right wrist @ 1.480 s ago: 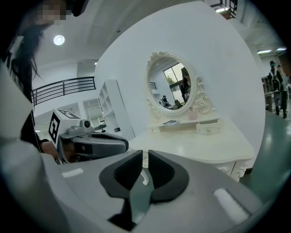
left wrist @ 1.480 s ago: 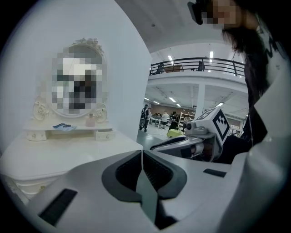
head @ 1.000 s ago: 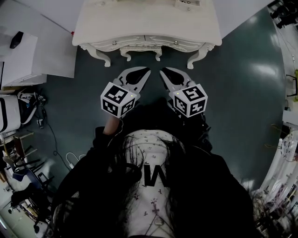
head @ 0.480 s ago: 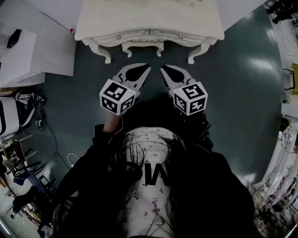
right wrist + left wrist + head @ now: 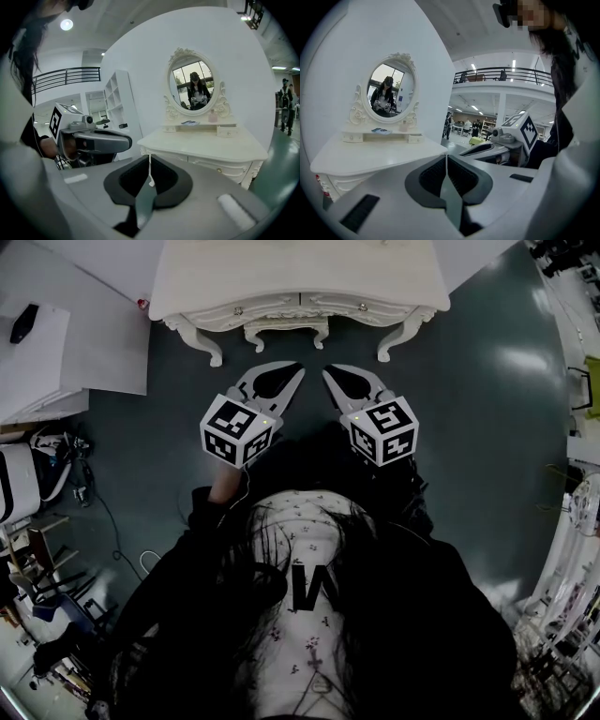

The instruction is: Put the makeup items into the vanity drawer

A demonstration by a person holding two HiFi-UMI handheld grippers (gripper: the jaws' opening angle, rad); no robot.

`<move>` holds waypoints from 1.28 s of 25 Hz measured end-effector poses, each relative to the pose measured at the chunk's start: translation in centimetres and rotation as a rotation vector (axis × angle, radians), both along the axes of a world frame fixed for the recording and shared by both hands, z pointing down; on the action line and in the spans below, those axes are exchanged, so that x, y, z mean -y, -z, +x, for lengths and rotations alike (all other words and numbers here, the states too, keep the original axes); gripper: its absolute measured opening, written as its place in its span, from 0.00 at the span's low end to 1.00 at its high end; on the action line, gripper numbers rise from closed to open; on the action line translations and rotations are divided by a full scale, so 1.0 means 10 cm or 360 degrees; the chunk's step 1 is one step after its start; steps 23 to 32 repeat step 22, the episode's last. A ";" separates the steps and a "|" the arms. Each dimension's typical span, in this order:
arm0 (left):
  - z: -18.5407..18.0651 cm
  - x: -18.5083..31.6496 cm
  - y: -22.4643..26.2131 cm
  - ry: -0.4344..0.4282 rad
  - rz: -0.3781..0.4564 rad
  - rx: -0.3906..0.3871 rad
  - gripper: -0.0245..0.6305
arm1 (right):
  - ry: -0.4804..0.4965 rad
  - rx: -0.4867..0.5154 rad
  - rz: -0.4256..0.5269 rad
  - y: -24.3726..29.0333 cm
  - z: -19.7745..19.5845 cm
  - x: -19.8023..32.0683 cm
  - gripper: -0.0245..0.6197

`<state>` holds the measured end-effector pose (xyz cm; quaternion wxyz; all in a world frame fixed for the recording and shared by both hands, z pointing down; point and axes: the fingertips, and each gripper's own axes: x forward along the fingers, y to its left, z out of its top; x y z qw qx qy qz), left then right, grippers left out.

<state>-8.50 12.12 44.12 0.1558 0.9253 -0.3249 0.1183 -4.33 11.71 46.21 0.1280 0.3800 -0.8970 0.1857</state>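
1. Dark green floor (image 5: 487, 427) fronts a white vanity (image 5: 300, 277); its drawer fronts (image 5: 267, 307) sit flush.
2. On the shelf (image 5: 201, 125) under the mirror (image 5: 192, 84), outside any drawer, rest a pink bottle (image 5: 213, 116) and a flat item (image 5: 189, 123).
3. Left gripper (image 5: 292, 368) and right gripper (image 5: 330, 374): jaws closed together, nothing between them, held well short of the vanity.
4. Assessment: both shelf items are left to stow; drawer contents cannot be seen.

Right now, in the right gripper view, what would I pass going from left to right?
left gripper, fingers together → oval mirror on the vanity → people standing at the far right edge
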 end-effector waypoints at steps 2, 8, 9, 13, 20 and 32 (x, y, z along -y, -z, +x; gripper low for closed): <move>0.01 0.00 0.02 0.0001 0.0007 -0.0004 0.04 | -0.0004 0.0004 0.0007 0.02 0.01 0.00 0.07; 0.05 -0.04 0.04 -0.0015 0.0017 -0.0001 0.04 | -0.0006 -0.0003 0.0019 0.05 0.05 -0.02 0.07; 0.05 -0.03 0.04 -0.0017 0.0018 -0.0001 0.04 | -0.0007 -0.0002 0.0021 0.05 0.05 -0.02 0.07; 0.06 -0.02 0.04 -0.0024 0.0018 0.0002 0.04 | -0.0013 -0.0001 0.0025 0.05 0.05 0.00 0.06; 0.09 0.02 0.05 -0.0036 0.0021 0.0007 0.04 | -0.0013 -0.0005 0.0025 0.05 0.06 0.03 0.06; 0.09 0.04 0.04 -0.0035 0.0024 0.0006 0.04 | -0.0008 -0.0005 0.0028 0.05 0.06 0.06 0.06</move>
